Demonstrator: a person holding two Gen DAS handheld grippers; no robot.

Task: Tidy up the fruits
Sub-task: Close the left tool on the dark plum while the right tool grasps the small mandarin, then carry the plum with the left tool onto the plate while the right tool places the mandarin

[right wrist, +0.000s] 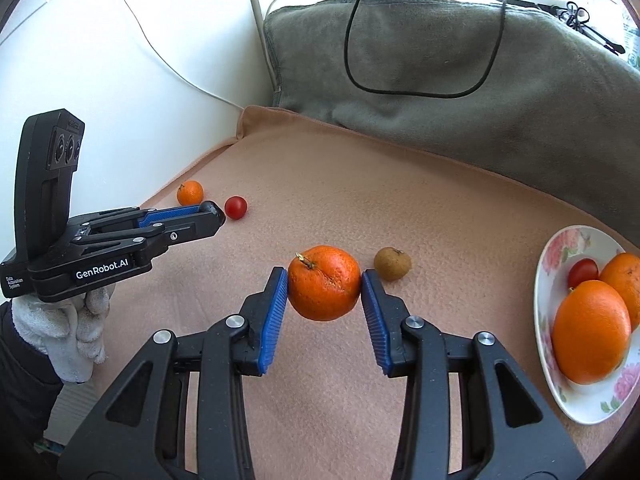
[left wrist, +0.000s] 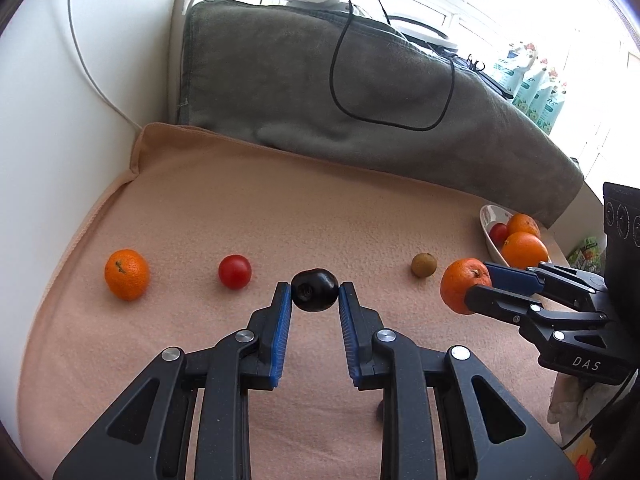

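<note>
My left gripper (left wrist: 315, 289) is shut on a small dark plum (left wrist: 314, 290), lifted just above the peach cloth (left wrist: 240, 208). My right gripper (right wrist: 324, 280) is shut on a mandarin (right wrist: 324, 282), also held off the cloth; in the left wrist view that mandarin (left wrist: 462, 285) shows at the right. On the cloth lie another mandarin (left wrist: 126, 274), a cherry tomato (left wrist: 235, 271) and a small brown fruit (left wrist: 423, 265). A floral plate (right wrist: 548, 304) at the right holds two oranges (right wrist: 592, 336) and a red tomato (right wrist: 583, 272).
A grey blanket (left wrist: 320, 92) with a looped black cable (left wrist: 392, 92) rises behind the cloth. A white wall (left wrist: 60, 100) bounds the left side. A person's white-gloved hand (right wrist: 72, 320) holds the left gripper. Bottles (left wrist: 540, 88) stand by the window at the far right.
</note>
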